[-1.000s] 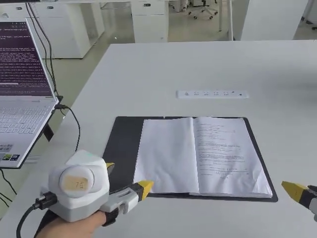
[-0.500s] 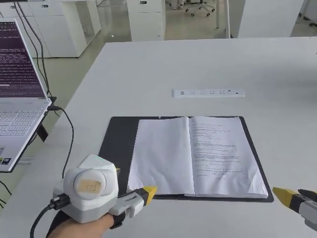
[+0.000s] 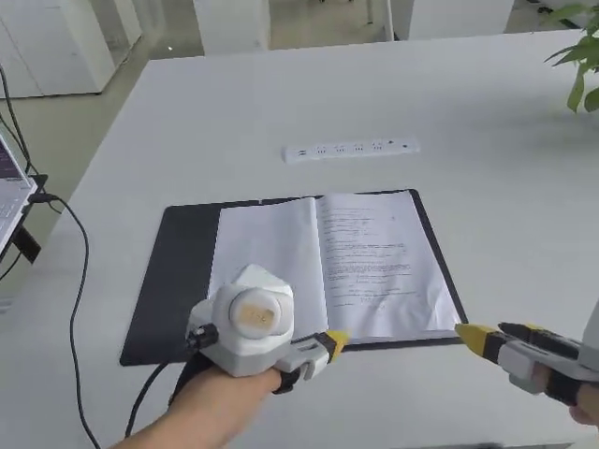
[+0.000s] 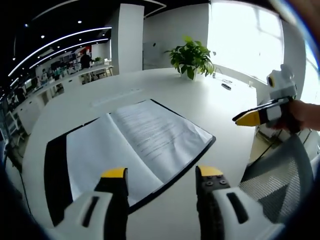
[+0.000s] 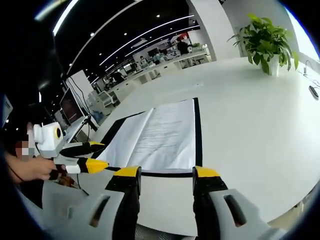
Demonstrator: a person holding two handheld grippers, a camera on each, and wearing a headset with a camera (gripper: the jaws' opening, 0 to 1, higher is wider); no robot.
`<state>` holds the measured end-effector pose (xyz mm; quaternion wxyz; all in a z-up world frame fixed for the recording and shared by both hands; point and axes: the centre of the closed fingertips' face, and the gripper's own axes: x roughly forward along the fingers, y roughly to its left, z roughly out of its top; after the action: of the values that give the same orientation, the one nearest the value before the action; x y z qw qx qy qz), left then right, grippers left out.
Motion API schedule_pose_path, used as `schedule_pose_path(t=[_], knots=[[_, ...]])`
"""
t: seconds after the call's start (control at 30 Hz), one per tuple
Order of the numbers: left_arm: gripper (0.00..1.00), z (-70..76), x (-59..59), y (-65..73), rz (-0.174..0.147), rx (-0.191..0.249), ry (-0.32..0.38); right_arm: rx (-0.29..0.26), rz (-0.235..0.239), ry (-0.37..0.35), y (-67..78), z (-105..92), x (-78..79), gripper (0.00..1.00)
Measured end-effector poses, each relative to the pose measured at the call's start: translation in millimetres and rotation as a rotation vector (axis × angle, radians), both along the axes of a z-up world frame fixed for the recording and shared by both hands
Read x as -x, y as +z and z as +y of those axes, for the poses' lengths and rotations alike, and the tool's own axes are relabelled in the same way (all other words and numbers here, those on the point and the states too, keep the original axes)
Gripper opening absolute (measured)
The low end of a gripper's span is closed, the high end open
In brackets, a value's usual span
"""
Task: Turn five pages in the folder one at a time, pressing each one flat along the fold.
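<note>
The black folder [image 3: 173,281] lies open on the white table, with a blank page on the left [image 3: 267,262] and a printed page on the right [image 3: 374,262]. My left gripper [image 3: 323,344] is open at the folder's near edge, close to the bottom of the fold. Its own view looks across the folder [image 4: 135,140] between open jaws with nothing in them [image 4: 160,175]. My right gripper [image 3: 477,339] hovers open just off the folder's near right corner. Its view shows the folder [image 5: 165,130] ahead of its empty jaws [image 5: 167,172], with the left gripper [image 5: 85,157] at the left.
A white power strip [image 3: 351,149] lies beyond the folder. A laptop corner [image 3: 9,187] and a black cable [image 3: 75,271] sit at the left edge. A potted plant [image 4: 192,57] stands at the table's far right. A mesh chair back [image 4: 280,180] is near the table edge.
The head camera has swung right and down. Relative to the folder, the left gripper has moved right to the fold's near end. The right gripper has come in to the near right corner.
</note>
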<state>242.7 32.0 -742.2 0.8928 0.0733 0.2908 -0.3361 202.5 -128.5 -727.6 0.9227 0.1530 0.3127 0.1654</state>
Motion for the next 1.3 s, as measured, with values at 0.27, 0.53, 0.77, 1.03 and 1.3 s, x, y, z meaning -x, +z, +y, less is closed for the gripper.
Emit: schedule_pose_path(t=[0.27,0.53,0.77,1.03,1.3], knots=[[0.51,-64.2,-18.3,-17.3,-0.023,0.02,-0.083,-0.034,-0.002,-0.003,-4.7,3.3,-5.7,0.39],[0.49,-96.6,-36.0,-37.5,-0.012,0.004,-0.103,-0.067,0.002,-0.045,-13.6,-9.7,-13.3,0.37],[0.48,-101.5,-43.3,-54.4,0.004,-0.024,-0.083,-0.1,0.006,-0.056,-22.7,-11.6,-22.3,0.37],[0.44,-99.0,-46.4,-64.5,-0.018,-0.061,-0.061,-0.125,0.017,-0.055,-31.5,-9.3,-31.2,0.36],[0.44,-96.7,-46.3,-66.7,-0.057,-0.04,-0.051,-0.14,0.019,-0.055,-35.5,-6.9,-35.7,0.36]])
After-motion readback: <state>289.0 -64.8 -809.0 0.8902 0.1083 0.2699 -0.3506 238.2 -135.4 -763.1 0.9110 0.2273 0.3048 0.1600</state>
